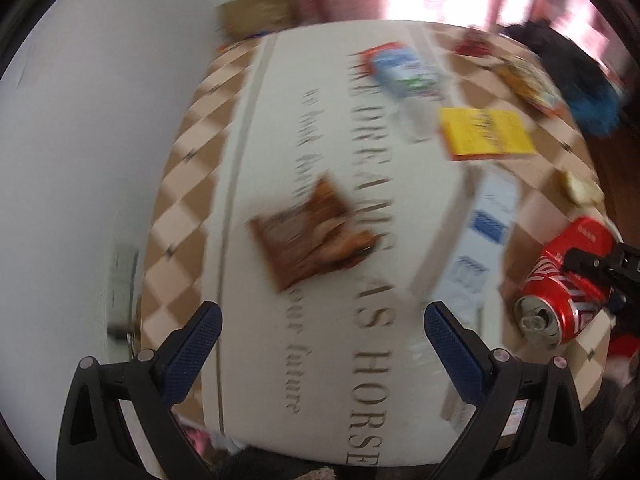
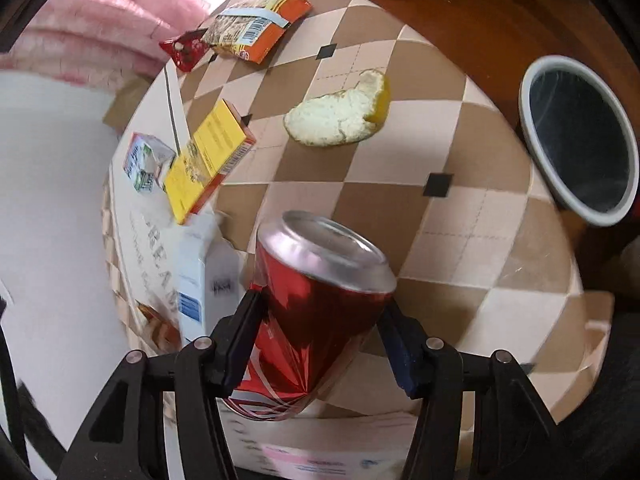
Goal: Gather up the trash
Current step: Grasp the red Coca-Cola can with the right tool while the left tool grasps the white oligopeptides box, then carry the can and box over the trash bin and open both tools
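In the left wrist view, the left gripper (image 1: pixel 320 340) is seen with its fingers spread wide and nothing between them, over the near edge of the table (image 1: pixel 192 184), which is covered by a checkered cloth. One brown snack wrapper (image 1: pixel 308 232) lies near the middle, a detail shown clearly only here. One red soda can (image 1: pixel 560 284) is seen at the right edge, gripped by the right gripper (image 1: pixel 600 268). One blue-and-white carton (image 1: pixel 404 68) and one yellow box (image 1: pixel 486 132) lie toward the far edge, blurred.

In the right wrist view, the right gripper (image 2: pixel 320 332) is seen pinching the dented red soda can (image 2: pixel 316 312) just above the cloth (image 2: pixel 440 128). Shown only here is one grey-rimmed bin (image 2: pixel 532 136), standing beyond the table's right edge. One piece of citrus peel (image 2: pixel 340 116), one yellow box (image 2: pixel 208 160), one orange packet (image 2: pixel 256 32) and one small red wrapper (image 2: pixel 184 50) are counted, the last two at the far edge.
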Motion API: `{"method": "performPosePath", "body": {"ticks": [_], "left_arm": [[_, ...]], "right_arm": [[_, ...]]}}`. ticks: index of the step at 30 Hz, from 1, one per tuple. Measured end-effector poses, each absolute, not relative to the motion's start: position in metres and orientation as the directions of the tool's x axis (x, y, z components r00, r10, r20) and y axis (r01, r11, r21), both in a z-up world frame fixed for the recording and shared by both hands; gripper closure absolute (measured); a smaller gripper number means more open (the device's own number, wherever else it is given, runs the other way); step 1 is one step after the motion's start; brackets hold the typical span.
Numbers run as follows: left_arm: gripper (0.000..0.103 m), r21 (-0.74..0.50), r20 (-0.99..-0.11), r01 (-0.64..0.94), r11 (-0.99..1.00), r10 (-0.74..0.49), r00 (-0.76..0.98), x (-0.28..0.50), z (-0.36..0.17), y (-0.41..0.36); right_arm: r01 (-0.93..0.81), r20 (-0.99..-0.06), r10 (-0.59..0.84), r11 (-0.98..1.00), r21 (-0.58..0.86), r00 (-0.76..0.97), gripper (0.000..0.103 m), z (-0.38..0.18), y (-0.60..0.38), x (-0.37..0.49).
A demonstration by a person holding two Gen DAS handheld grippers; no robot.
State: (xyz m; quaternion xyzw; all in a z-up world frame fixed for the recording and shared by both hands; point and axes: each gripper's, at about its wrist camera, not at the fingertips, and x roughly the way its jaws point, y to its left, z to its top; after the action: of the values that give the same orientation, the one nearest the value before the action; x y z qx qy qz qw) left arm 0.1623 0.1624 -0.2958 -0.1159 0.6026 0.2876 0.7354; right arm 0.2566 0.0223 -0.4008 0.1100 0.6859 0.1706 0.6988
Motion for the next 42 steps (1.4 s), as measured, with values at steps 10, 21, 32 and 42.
{"method": "performPosePath", "body": {"ticks": [10,21,32,42], "left_arm": [[0.023,0.063,-0.989,-0.298,0.952,0.100,0.109,0.249,-0.328,0.127],[0.068,0.056,-0.993,-0.351,0.935,0.090,0.082,0.250,-0.352,0.141],[0.069,0.092,-0.987,-0.395,0.914,0.137,0.088,0.244,-0.355,0.127],[0.070,0.135,-0.948,-0.457,0.879,0.249,0.200,0.221,-0.287,0.098]], "right_arm": [[-0.196,-0.971,0.239,0.953,0.229,0.029,0.043,-0.379,-0.040,0.300],[-0.150,-0.952,0.305,0.940,0.305,-0.024,0.043,-0.396,-0.038,0.301],[-0.224,-0.970,0.241,0.947,0.229,0.028,0.045,-0.395,-0.021,0.290],[-0.231,-0.944,0.324,0.925,0.301,0.067,0.056,-0.374,-0.038,0.284]]}}
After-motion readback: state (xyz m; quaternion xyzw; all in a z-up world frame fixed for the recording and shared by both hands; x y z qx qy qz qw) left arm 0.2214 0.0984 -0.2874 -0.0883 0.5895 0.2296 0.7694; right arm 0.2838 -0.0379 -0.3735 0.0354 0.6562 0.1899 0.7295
